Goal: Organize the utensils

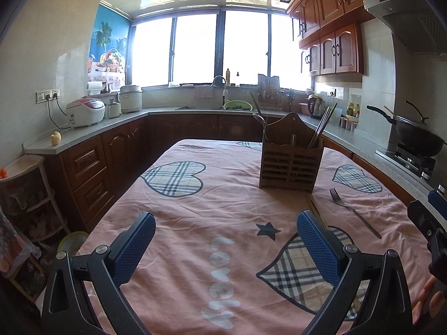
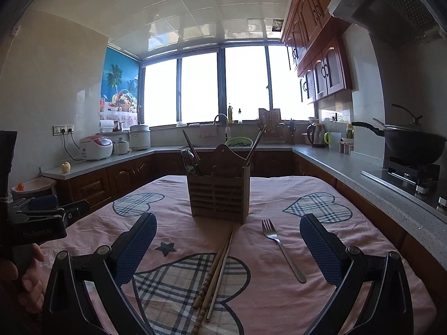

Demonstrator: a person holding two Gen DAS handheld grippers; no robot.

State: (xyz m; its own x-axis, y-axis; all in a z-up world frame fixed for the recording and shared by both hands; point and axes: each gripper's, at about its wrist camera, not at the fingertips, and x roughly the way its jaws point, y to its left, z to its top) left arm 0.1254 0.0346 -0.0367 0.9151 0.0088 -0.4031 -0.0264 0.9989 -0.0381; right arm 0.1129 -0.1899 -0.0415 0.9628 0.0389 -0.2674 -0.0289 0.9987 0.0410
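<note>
Wooden holder (image 2: 218, 194) w/ chopsticks & spoons stands upright, center frame, on the pink-clothed worktop (image 2: 279, 293). Fork (image 2: 282, 247) lies lower right of it; loose chopsticks (image 2: 213, 273) lie lower center, apart from the fork. Right hand-held gripper (image 2: 227, 248) & left hand-held gripper (image 1: 226, 245) both spread wide, grasping nothing, above the cloth.

A home kitchen: wooden wall cabinets (image 1: 332, 47), a sink with faucet (image 1: 220, 83) under wide windows, rice cookers (image 1: 85, 111), a kettle (image 2: 315, 135), and a wok (image 2: 413, 141) on the gas stove
</note>
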